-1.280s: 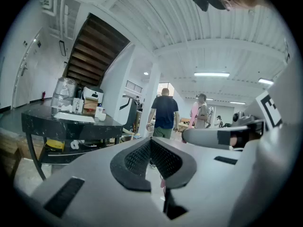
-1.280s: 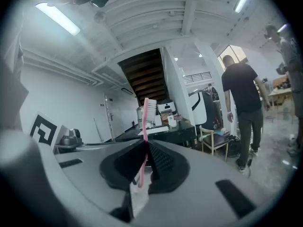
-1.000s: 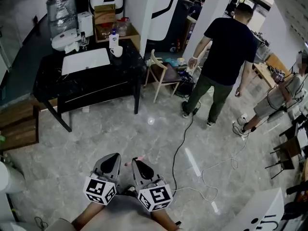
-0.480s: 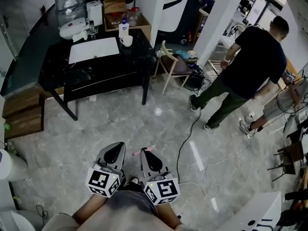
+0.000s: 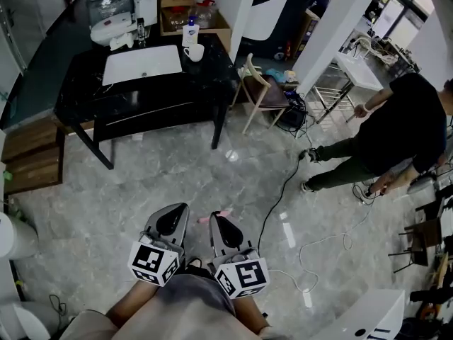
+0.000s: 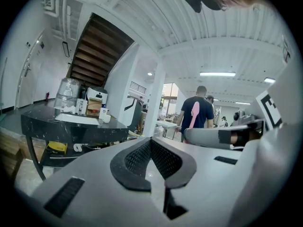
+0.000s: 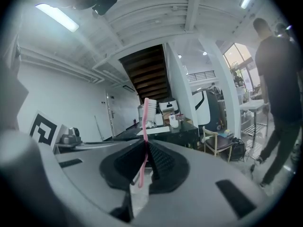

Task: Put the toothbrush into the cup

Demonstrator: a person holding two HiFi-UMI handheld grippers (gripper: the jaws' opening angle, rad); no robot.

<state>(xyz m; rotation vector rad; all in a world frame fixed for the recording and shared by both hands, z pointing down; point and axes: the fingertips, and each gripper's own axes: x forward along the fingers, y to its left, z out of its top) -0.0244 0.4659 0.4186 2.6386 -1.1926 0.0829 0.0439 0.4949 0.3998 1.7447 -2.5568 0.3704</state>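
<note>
Toothbrush (image 7: pixel 144 131), pink, is pinched between the jaws of the right gripper (image 7: pixel 146 144). Its head sticks up past the tips and the handle runs down behind the pads. From the head view, only a pink bit of it (image 5: pixel 225 212) shows, poking out beside the right gripper (image 5: pixel 216 222).

The left gripper (image 5: pixel 175 212) is held just beside the right one, the two marker cubes nearly level. In its own view the left gripper (image 6: pixel 151 141) has its jaws pressed together with nothing between them, and the toothbrush (image 6: pixel 195 115) shows off to its right.

Both grippers hang low in front of the person holding them, over a pale stone floor (image 5: pixel 141 183).

The cup (image 5: pixel 195 52) is white and stands on the far right part of a black table (image 5: pixel 156 110), well apart from the grippers across the floor. A bottle (image 5: pixel 190 34) stands just behind it and a white board (image 5: pixel 141 64) lies flat to its left. The right gripper view shows the cup (image 7: pixel 173 123) small on that table, right of the toothbrush.

A wooden chair (image 5: pixel 258 96) stands near the table's right end. A dark cable (image 5: pixel 276 197) trails over the floor from there. A person (image 5: pixel 400 129) in a dark shirt is at the far right.
</note>
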